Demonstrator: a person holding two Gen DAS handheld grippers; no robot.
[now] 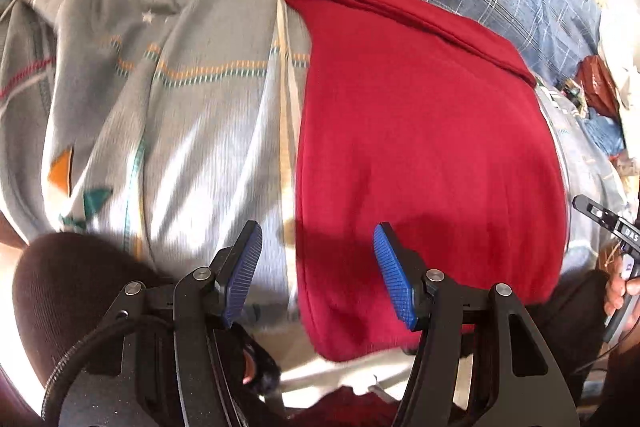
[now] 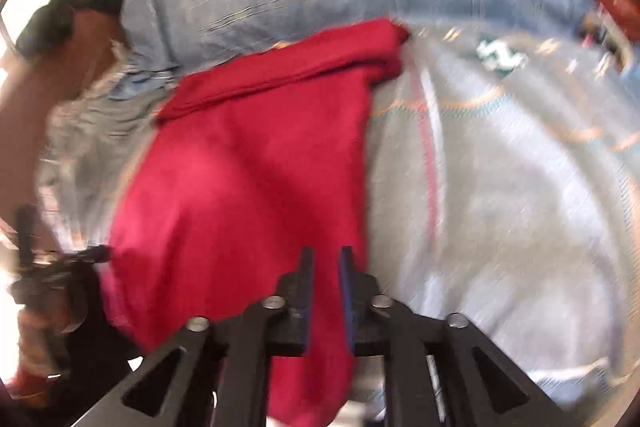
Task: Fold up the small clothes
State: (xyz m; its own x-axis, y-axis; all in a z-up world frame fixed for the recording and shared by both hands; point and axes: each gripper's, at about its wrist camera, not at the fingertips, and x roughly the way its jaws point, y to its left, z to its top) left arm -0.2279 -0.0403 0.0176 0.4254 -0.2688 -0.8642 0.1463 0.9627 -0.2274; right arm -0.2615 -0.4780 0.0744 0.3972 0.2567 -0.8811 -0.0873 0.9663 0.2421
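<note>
On the bed: one red garment [image 1: 420,155] lies flat on the patterned grey sheet [image 1: 192,115], top edge folded over.
Left gripper [image 1: 318,275]: jaws apart, empty, above the near hem.
Right gripper [image 2: 326,291]: jaws narrowly apart, nothing pinched.
Technique: grab both near corners evenly, I'd say.
Count: one garment, two grippers.
</note>
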